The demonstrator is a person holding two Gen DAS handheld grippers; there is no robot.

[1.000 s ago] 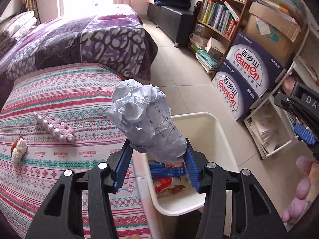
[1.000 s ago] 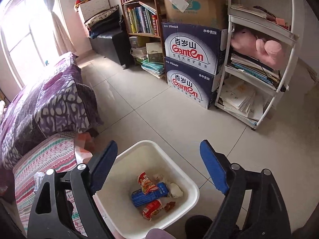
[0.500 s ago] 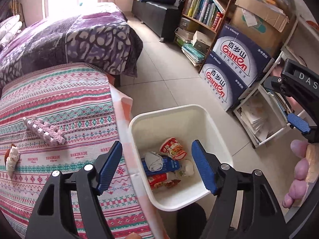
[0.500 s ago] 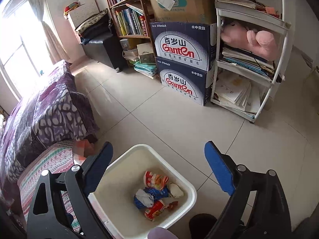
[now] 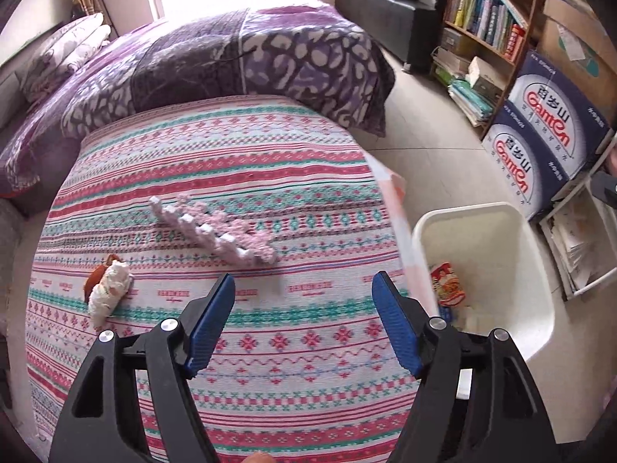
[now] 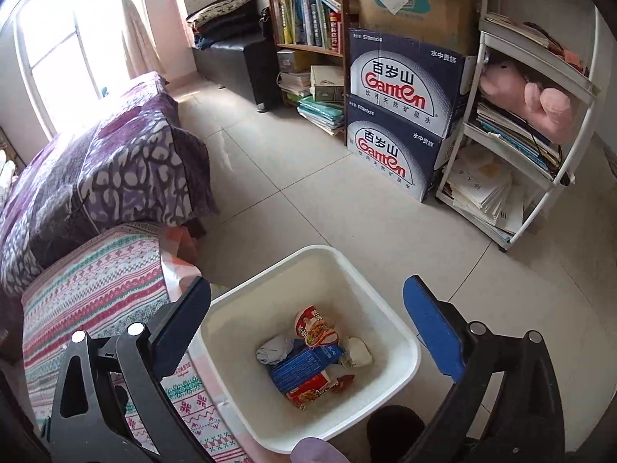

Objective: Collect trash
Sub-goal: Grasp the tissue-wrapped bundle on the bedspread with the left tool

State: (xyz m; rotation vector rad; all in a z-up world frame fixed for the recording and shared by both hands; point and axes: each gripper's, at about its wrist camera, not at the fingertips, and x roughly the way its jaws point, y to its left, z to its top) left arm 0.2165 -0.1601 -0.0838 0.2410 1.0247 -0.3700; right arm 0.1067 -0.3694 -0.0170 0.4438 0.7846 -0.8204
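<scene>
My left gripper [image 5: 303,281] hangs open over the striped cloth [image 5: 231,162], with nothing between its blue pads. Ahead of it on the cloth lie a pink-and-white crinkled piece [image 5: 216,231] and, further left, a white-and-brown wad [image 5: 108,291]. The white bin [image 5: 462,210] stands on the floor to its right. My right gripper [image 6: 307,283] is above that bin [image 6: 308,250]; its jaws are opening and hold nothing. Inside the bin lie a grey crumpled paper ball [image 6: 274,349], a blue packet [image 6: 304,366], a red noodle wrapper [image 6: 316,326] and a white wad [image 6: 356,352].
A purple patterned blanket [image 5: 250,50] covers the bed behind the cloth. Two stacked Ganten boxes [image 6: 401,115], a bookshelf [image 6: 308,11] and a white rack [image 6: 528,154] with papers and a pink plush line the far side of the tiled floor [image 6: 308,200].
The left gripper let go of the crumpled paper ball, which now lies in the bin, then swung left over the striped cloth. The right gripper's jaws spread wider above the bin.
</scene>
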